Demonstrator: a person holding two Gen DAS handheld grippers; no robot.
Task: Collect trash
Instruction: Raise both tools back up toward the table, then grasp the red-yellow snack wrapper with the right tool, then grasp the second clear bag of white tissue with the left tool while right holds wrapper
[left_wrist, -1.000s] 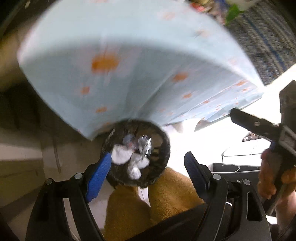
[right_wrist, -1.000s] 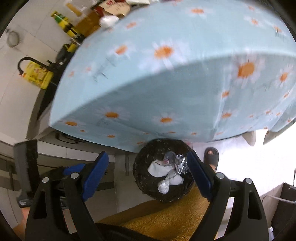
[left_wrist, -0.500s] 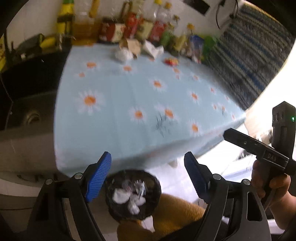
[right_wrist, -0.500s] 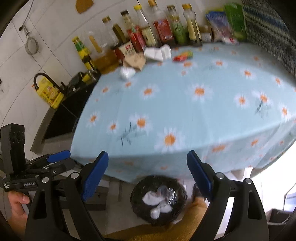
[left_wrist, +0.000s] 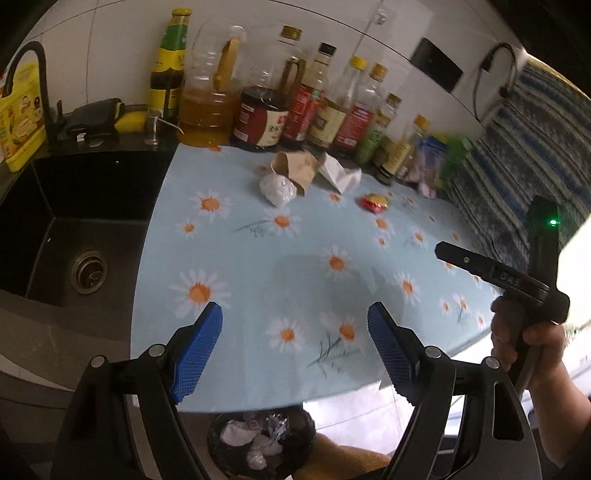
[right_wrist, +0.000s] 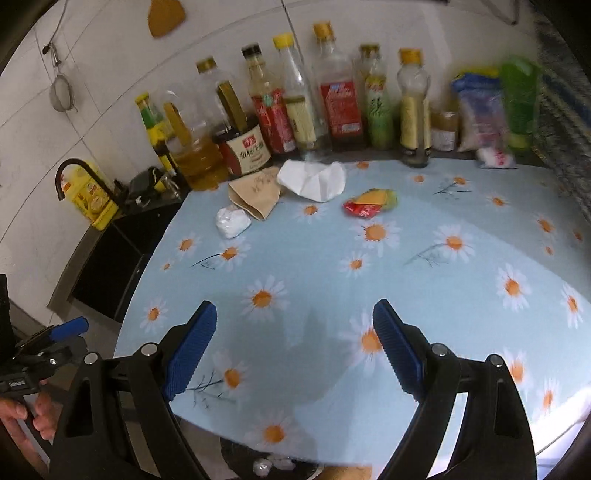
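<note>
A counter covered in a light-blue, daisy-printed cloth (right_wrist: 424, 280) filled the centre of both views. Toward its upper middle lay 4 items: a white crumpled wad (right_wrist: 232, 221), a brown paper cup (right_wrist: 255, 197) on its side, a white crumpled sheet (right_wrist: 314, 179) and a red-and-yellow wrapper (right_wrist: 369, 203). Bottles (right_wrist: 332, 107) lined the top edge.

The near half of the table (right_wrist: 424, 280) is covered only by the daisy cloth, and open room is left there from the near edge up to the middle. The far edge is blocked by a row of bottles (right_wrist: 332, 107) standing against the wall. Just in front of them, a crushed brown cup (left_wrist: 295, 171), a white wad (left_wrist: 277, 189), a crumpled white paper (right_wrist: 314, 179) and a red-yellow wrapper (right_wrist: 369, 203) lie near one another. Beyond the left edge a black sink (left_wrist: 74, 221) is sunk. Below the near edge stands a black bin (left_wrist: 258, 443), partly hidden by the table.
</note>
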